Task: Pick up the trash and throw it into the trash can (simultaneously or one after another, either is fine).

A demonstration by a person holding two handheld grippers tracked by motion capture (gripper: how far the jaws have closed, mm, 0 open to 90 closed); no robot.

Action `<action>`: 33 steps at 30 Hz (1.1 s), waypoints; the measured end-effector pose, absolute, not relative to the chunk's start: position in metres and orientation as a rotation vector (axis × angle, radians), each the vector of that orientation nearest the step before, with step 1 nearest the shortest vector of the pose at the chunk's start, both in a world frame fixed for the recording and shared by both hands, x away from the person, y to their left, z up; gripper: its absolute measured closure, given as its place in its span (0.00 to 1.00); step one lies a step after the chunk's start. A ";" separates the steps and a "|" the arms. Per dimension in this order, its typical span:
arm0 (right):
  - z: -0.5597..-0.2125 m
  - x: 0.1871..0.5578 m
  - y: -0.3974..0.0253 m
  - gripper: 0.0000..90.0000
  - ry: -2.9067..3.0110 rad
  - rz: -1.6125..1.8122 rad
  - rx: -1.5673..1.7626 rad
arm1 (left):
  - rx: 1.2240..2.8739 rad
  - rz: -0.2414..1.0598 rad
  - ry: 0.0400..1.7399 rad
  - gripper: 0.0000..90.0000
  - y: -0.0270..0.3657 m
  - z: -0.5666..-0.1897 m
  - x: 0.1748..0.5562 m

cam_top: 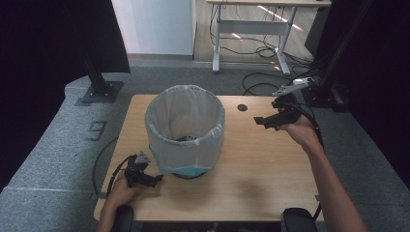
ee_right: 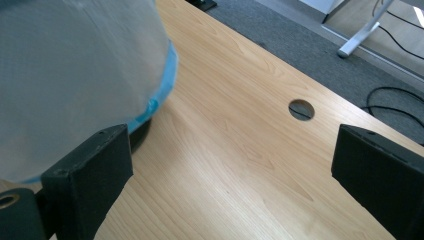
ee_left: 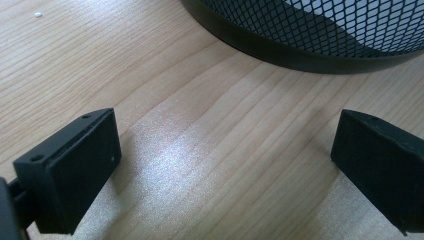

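Observation:
A black mesh bin (cam_top: 185,130) lined with a pale plastic bag with a blue hem stands in the middle of the wooden table (cam_top: 251,164). My left gripper (cam_top: 153,180) rests low on the table at the front left, open, pointing toward the bin's base (ee_left: 310,52). My right gripper (cam_top: 263,122) is held above the table to the right of the bin, open and empty. In the right gripper view the bagged bin (ee_right: 75,75) is close at the left, beyond the left jaw. Something dark lies at the bottom inside the bin (cam_top: 186,139).
A round cable hole (cam_top: 242,107) sits in the table's far side, also seen as a cable hole (ee_right: 301,109) in the right gripper view. Grey carpet surrounds the table. A white desk frame (cam_top: 251,29) and loose cables (cam_top: 261,84) lie beyond. Black stands (cam_top: 99,82) rise at the left.

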State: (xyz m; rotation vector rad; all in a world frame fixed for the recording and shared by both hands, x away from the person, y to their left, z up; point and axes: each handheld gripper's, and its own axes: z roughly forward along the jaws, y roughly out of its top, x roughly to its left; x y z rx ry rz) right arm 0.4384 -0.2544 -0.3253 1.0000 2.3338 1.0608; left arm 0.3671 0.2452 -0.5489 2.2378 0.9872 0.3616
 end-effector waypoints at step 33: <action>-0.403 0.421 -0.308 0.04 2.251 1.002 1.134 | 2.241 0.365 0.994 0.00 0.245 -0.549 0.367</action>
